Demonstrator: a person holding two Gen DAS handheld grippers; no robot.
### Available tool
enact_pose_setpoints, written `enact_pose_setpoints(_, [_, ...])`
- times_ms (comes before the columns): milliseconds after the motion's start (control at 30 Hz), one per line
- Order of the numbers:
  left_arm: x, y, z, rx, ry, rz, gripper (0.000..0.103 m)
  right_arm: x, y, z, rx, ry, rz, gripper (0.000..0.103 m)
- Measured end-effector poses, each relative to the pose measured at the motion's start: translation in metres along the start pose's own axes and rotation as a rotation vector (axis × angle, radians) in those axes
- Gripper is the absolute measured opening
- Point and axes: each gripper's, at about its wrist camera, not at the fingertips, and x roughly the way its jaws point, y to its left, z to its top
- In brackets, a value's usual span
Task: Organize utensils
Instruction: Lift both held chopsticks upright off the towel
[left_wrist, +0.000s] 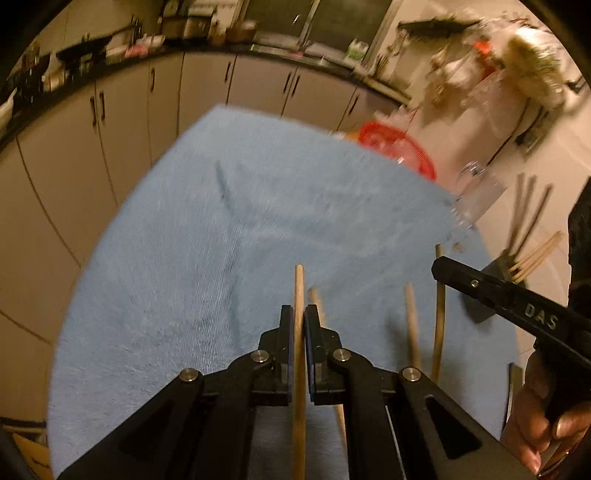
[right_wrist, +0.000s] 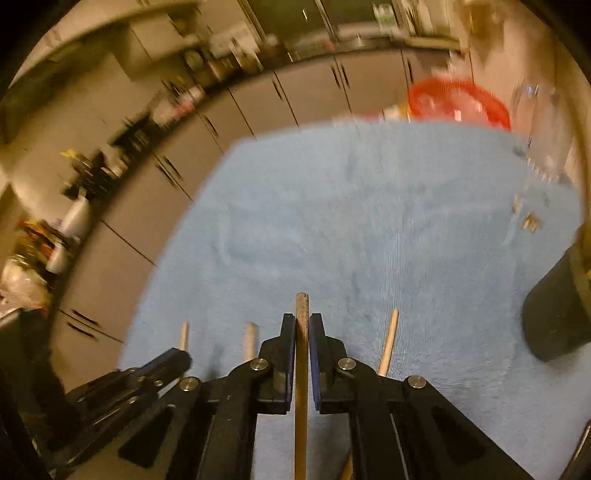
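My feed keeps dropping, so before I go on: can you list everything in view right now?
Towel: one, blue, covering the table.
Wooden chopsticks: one in each gripper; three more lying on the towel.
Black holder: one, at the towel's right edge, with chopsticks in it.
Red basket: one, beyond the towel's far edge.
Clear glass: one, far right.
Kitchen cabinets: pale, behind.
Left gripper: jaws shut on a chopstick.
Right gripper: same.
Hand: holding the right gripper.
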Motion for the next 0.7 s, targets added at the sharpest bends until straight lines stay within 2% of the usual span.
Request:
enact_pose_setpoints(267, [-0.071,-0.025,0.0,0.055,-0.146,-0.026,0.006,-0.081,0.015,-0.021,-0.059,-0.209,0.066,0.008])
enact_pose_setpoints(400, [-0.088,-0.033,-0.002,0.077,-0.184,-0.024,0.006,-0.109,0.03,-0.039,-0.097,-0.32,0.07,0.008])
enact_pose_setpoints(700, [-0.106,-0.043,-0.01,0.096,-0.208,-0.012,0.006,-0.133,0.04,-0.058,-0.114,-0.388,0.071,0.008])
